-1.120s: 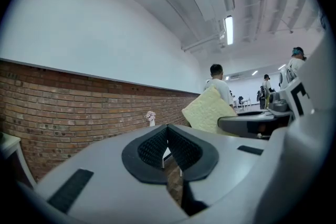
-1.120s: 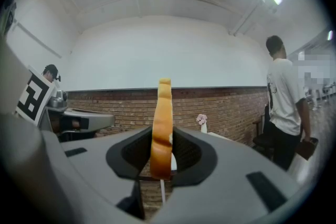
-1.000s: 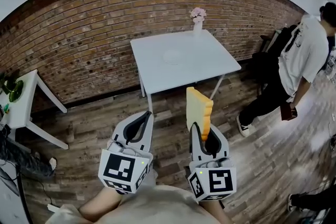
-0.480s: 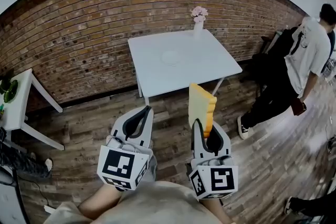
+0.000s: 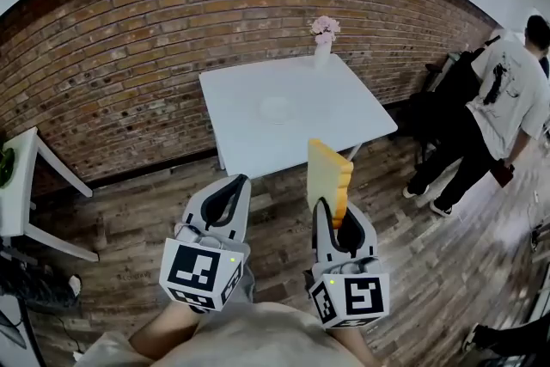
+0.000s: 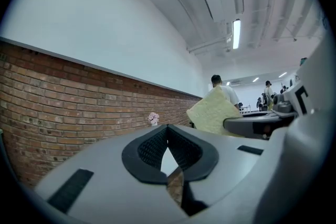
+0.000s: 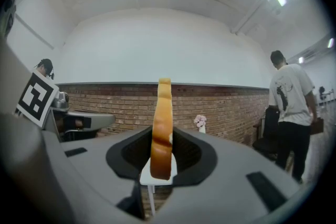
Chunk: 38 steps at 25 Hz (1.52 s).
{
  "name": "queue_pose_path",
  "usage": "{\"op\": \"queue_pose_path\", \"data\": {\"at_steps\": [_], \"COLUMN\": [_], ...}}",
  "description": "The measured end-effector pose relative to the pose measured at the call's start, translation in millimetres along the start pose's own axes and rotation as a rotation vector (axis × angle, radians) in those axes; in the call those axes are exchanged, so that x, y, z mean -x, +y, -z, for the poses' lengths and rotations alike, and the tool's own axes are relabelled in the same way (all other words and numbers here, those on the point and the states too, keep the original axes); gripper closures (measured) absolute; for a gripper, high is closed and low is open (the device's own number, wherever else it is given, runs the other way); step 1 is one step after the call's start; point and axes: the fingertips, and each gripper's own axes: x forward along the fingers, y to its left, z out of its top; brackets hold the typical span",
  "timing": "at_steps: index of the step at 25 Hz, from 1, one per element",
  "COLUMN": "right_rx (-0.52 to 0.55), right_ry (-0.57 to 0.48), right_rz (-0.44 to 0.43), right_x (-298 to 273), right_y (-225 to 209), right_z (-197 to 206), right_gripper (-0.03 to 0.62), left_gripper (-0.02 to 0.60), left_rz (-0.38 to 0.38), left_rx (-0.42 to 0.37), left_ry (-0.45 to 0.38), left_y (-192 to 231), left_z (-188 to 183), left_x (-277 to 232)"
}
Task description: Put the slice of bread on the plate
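My right gripper (image 5: 332, 217) is shut on a slice of bread (image 5: 328, 175), which stands upright on edge between the jaws; in the right gripper view the bread (image 7: 161, 113) shows crust-on. The left gripper (image 5: 228, 193) is beside it, at the same height, its jaws shut with nothing in them (image 6: 168, 128). Ahead stands a white square table (image 5: 344, 112) with a white plate (image 5: 277, 108) near its middle. Both grippers are over the wooden floor, short of the table's near edge.
A vase of pink flowers (image 5: 323, 39) stands at the table's far edge against the brick wall (image 5: 129, 56). A person in a white shirt (image 5: 507, 99) stands at the right near a dark chair (image 5: 443, 90). A small white side table (image 5: 21, 185) is at the left.
Both grippers have moved forward towards the white table, which now looks nearer. The bread is still held upright. The person at the right has stepped further right.
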Motion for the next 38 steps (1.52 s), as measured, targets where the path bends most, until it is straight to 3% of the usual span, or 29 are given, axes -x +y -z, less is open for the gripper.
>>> {"op": "queue_pose_path", "data": {"at_steps": [14,25,38], "right_rx": [-0.004,-0.015,-0.026], "right_ry": [0.061,0.086,0.124], "right_rz": [0.041,0.121,0.166], "right_x": [-134.7,-219.2,-268.6], "right_y": [-16.6,-43.8,-55.0], "right_z": [8.8,16.1,31.4], "right_gripper": [0.494,0.494,0.494], "left_gripper": [0.572,0.572,0.572], "left_rz": [0.043,0.148,0.206], "left_rx": [0.02,0.012,0.028], "left_ry": [0.038,0.062,0.088], "left_y": [85.2,119.9,143.7], "left_z": [5.4,9.0,24.6], "left_x": [-119.2,-211.5,-260.3]}}
